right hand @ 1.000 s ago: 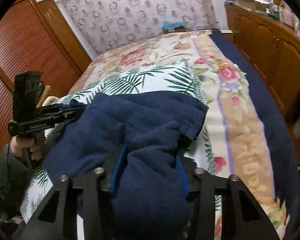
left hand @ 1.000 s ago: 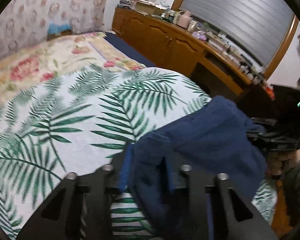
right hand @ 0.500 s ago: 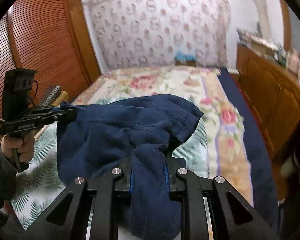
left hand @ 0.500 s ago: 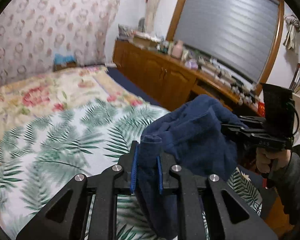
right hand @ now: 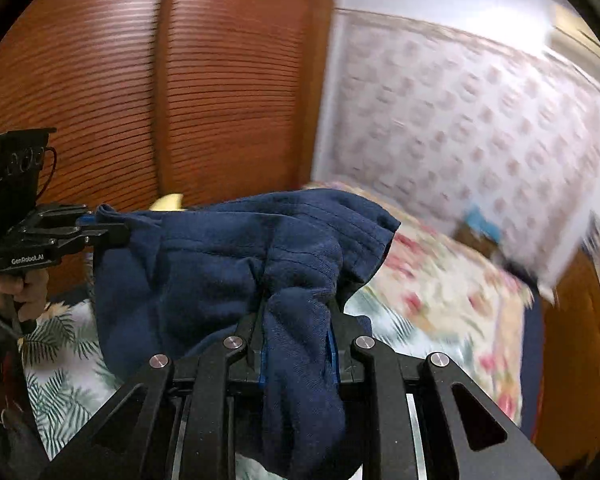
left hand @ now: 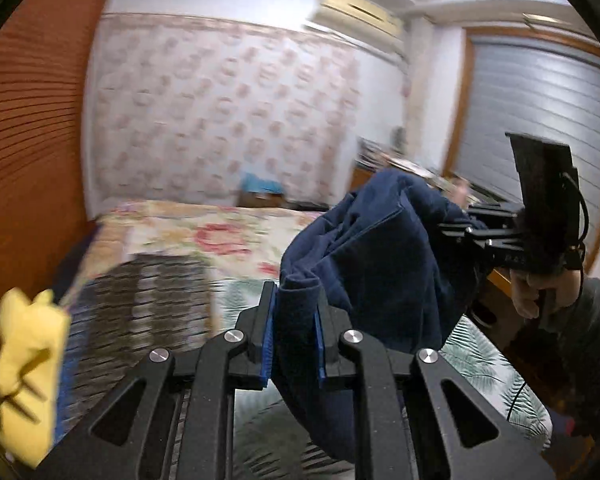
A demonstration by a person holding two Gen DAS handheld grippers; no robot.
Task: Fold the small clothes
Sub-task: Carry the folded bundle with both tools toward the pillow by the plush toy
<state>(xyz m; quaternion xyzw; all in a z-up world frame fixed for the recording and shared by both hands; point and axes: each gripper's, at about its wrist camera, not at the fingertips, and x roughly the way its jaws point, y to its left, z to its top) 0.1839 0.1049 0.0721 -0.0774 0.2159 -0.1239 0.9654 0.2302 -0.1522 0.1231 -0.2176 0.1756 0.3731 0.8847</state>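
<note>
A small navy blue garment point(left hand: 380, 264) hangs in the air between my two grippers, above the bed. My left gripper point(left hand: 296, 320) is shut on one bunched edge of it. My right gripper point(right hand: 296, 328) is shut on the other edge of the navy garment point(right hand: 220, 264). In the left wrist view the right gripper point(left hand: 460, 228) shows at the right with the cloth in it. In the right wrist view the left gripper point(right hand: 100, 224) shows at the left, holding a corner. The cloth sags between them.
Below is a bed with a palm-leaf sheet point(right hand: 64, 380) and a floral cover point(left hand: 220, 236). A yellow cloth point(left hand: 24, 368) and a dark patterned fabric point(left hand: 148, 304) lie at the left. A slatted wooden wardrobe point(right hand: 140, 100) stands beside the bed.
Both grippers have risen and swung to the left with the garment, lifting it off the bed. The views now face the wardrobe and the wall and are blurred by motion.
</note>
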